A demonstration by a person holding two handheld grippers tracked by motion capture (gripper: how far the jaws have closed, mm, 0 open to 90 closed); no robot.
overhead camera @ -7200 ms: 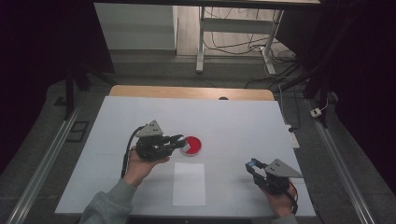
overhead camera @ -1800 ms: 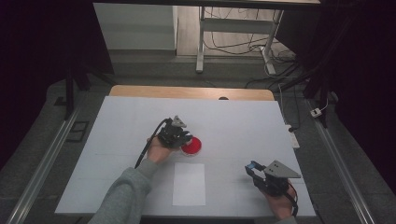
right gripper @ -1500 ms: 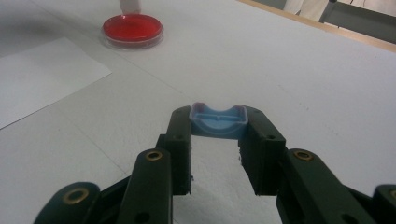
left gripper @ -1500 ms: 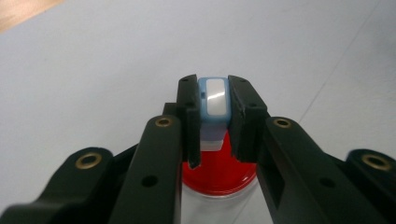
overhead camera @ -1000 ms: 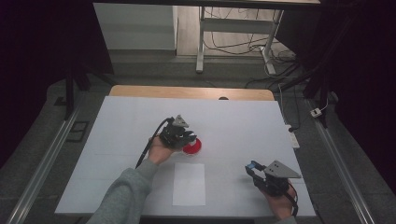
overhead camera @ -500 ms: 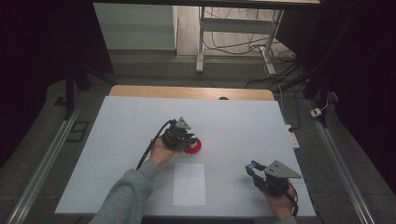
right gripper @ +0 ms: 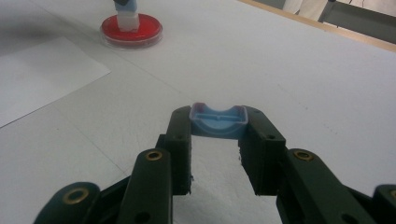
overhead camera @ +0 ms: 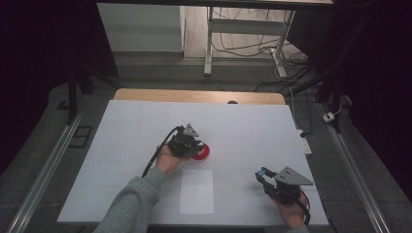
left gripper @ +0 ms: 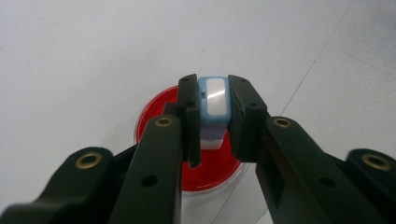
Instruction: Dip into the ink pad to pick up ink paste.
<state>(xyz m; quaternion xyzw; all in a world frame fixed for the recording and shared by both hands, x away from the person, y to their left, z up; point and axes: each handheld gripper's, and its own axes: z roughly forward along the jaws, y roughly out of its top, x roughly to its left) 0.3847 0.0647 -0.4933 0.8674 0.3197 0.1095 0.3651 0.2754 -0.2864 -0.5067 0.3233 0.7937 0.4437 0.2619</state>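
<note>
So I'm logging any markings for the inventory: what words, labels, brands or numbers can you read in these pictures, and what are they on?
None: no readable text in any view.
Blue and white stamp held in the left tool: no print visible.
Red dish: plain, no label.
Blue cap in the right tool: no marking visible.
White sheet of paper on the table: looks blank.

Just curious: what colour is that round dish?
Red, under a clear rim; the round dish shows best in the left gripper view.
</note>
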